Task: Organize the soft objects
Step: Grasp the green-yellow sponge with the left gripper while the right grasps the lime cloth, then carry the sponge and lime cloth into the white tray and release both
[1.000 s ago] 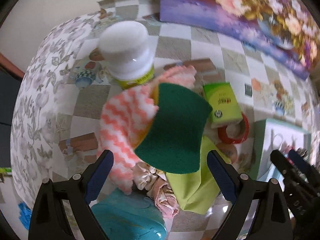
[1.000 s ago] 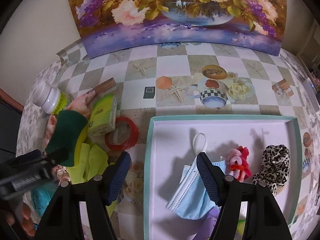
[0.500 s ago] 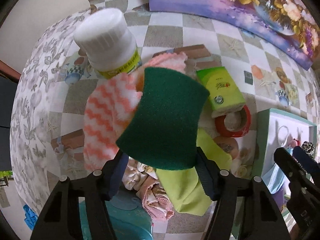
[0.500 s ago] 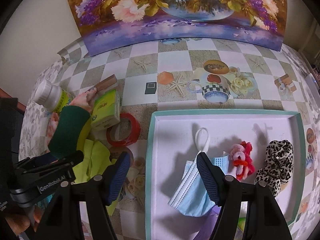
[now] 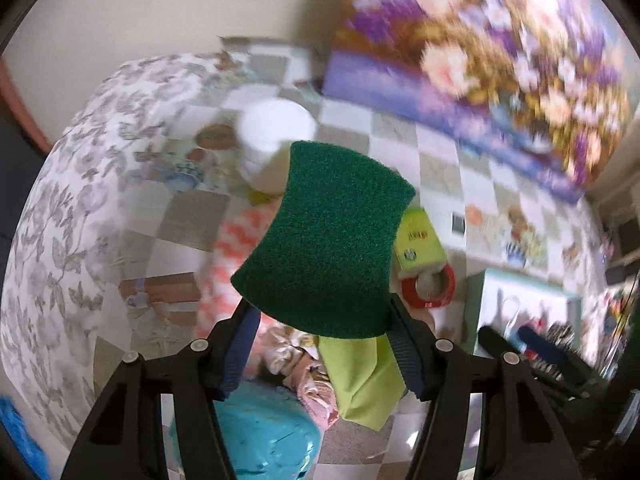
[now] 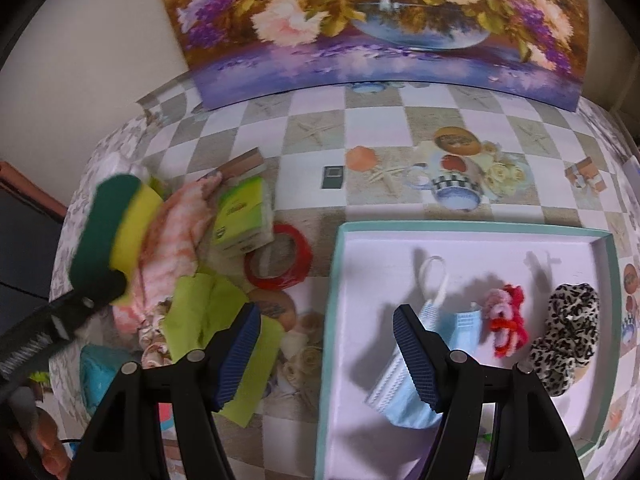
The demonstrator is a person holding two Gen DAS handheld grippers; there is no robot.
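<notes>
Green-and-yellow scouring sponge (image 5: pixel 332 240) clamped between the blue-padded fingers (image 5: pixel 404 354) of the left gripper (image 5: pixel 318 344), held clear above the bench (image 6: pixel 376 136) and its checked cloth, green scouring face toward the camera. Below it: pink-and-white zigzag cloth (image 5: pixel 224 256), lime-green cloth (image 5: pixel 360 384), green tissue packet (image 5: pixel 418 242) (print too blurred to read), red tape roll (image 5: pixel 430 286), white-capped bottle (image 5: pixel 272 128). Right gripper (image 6: pixel 326 354) fingers spread, grasping nothing, over the left rim of the teal-edged white tray (image 6: pixel 332 280). In the tray: blue face mask (image 6: pixel 404 384), pink-red fluffy tie (image 6: pixel 504 320), leopard-print scrunchie (image 6: pixel 568 328).
</notes>
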